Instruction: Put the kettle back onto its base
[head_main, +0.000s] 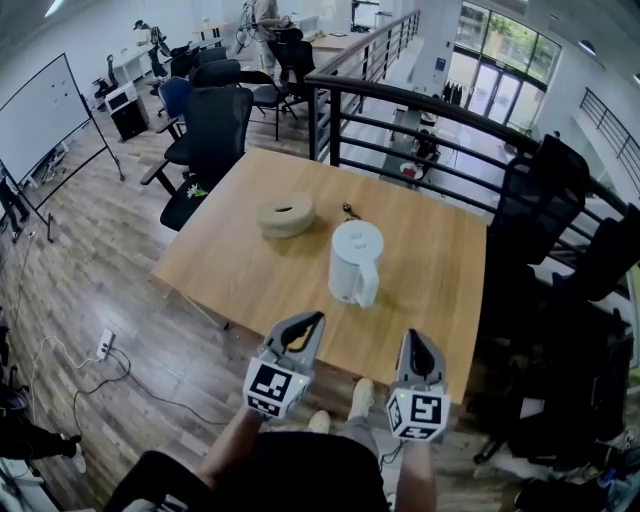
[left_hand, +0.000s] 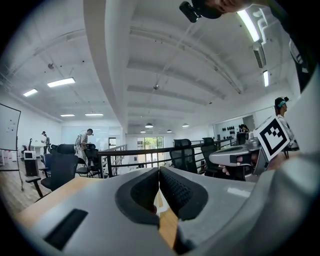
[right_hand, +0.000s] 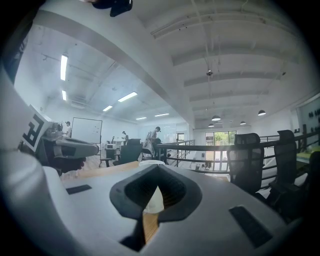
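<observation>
The left hand-held gripper (head_main: 312, 320) and the right hand-held gripper (head_main: 416, 338) each have their jaws pressed together on nothing. Just ahead of them, between the two, the white kettle (head_main: 355, 262) stands upright on the surface (head_main: 230, 270), with a tan disc (head_main: 286, 214) farther off to the left.

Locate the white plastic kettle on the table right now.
In the head view the white plastic kettle stands upright near the middle of the wooden table, to the right of the tan round base and not on it.

Wooden table (head_main: 230, 270), black chairs (head_main: 215, 130), railing (head_main: 400, 100), whiteboard (head_main: 35, 115).
</observation>
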